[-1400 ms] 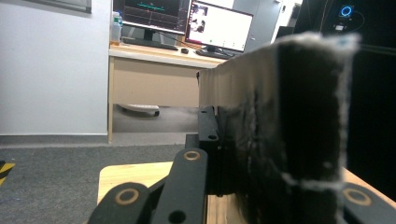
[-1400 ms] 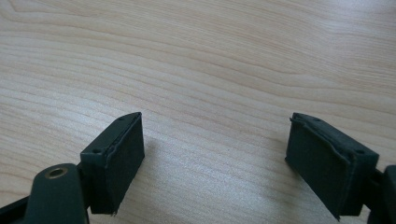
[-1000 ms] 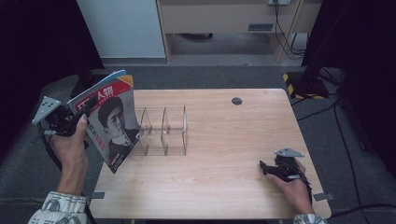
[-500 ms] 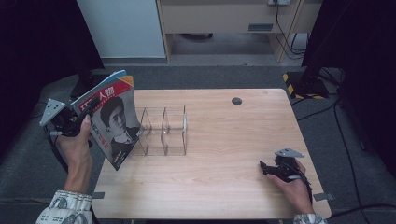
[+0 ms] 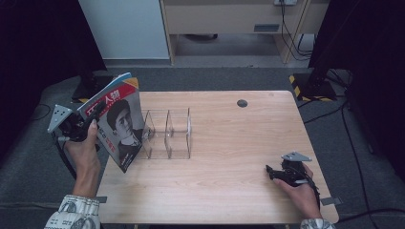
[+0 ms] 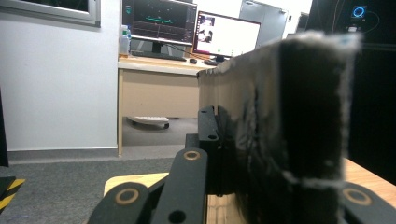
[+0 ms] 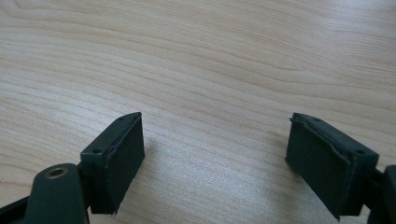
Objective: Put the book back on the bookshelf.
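High view: we see the left gripper (image 5: 88,125) clamped on a magazine (image 5: 117,120), held tilted over the table's (image 5: 229,186) left edge, its lower corner just beside the clear rack (image 5: 167,133). In the left gripper view the jaws pinch the magazine's edge (image 6: 280,140). The right gripper (image 5: 274,172) rests on the table near its right front corner, well apart from the rack, jaws spread wide with nothing between them.

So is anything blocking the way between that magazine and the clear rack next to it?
Nothing visible. The magazine, clamped in the left tongs, stands tilted right beside the clear rack. The rack's slots look empty, and the wooden table around it is bare. The right tongs rest far off.
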`<act>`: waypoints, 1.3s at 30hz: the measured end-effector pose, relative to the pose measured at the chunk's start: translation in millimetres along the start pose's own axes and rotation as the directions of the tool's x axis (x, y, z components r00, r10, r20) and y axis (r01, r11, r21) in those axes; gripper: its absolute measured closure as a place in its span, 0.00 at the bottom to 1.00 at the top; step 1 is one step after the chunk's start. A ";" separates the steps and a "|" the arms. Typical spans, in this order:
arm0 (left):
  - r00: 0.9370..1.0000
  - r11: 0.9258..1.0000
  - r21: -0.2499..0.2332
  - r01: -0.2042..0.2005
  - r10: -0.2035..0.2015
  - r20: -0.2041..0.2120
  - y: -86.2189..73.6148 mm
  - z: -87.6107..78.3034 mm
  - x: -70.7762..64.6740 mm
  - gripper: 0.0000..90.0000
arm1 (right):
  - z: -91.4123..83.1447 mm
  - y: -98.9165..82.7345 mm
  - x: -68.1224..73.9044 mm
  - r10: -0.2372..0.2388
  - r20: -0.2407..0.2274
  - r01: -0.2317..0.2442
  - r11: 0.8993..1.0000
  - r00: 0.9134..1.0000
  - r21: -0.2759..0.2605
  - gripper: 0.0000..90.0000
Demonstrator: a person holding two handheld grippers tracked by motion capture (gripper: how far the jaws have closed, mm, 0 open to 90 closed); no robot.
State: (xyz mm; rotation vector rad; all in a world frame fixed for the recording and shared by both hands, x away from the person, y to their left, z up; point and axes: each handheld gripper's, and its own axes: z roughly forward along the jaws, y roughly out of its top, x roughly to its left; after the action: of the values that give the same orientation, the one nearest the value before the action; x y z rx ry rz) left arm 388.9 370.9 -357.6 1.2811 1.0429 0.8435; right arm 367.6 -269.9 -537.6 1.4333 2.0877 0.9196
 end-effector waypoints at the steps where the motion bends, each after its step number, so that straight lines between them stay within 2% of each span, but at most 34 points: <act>1: 1.000 1.000 0.001 -0.002 0.002 0.000 -0.7 -0.2 0.1 0.96 | 0.1 0.0 0.0 0.000 0.002 0.000 1.000 1.000 -0.001 0.21; 12: 1.000 1.000 -0.010 -0.016 0.016 0.001 -6.3 1.9 -2.4 0.96 | -0.2 -0.4 -0.1 -0.001 0.002 0.001 1.000 1.000 -0.003 0.21; 18: 1.000 1.000 -0.028 -0.002 0.002 0.007 -9.0 0.9 -1.9 0.96 | -0.5 -0.7 -0.2 -0.004 0.002 0.004 1.000 1.000 -0.002 0.21; 39: 1.000 1.000 -0.029 0.011 -0.011 0.022 -16.1 2.6 -0.8 0.96 | -1.1 -1.4 -0.4 -0.002 0.004 0.002 1.000 1.000 -0.005 0.21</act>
State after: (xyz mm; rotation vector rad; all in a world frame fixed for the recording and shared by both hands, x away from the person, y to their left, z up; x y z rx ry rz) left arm 390.1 367.3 -373.5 1.2561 1.0161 0.8321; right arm 366.1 -270.9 -537.9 1.4294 2.0825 0.9199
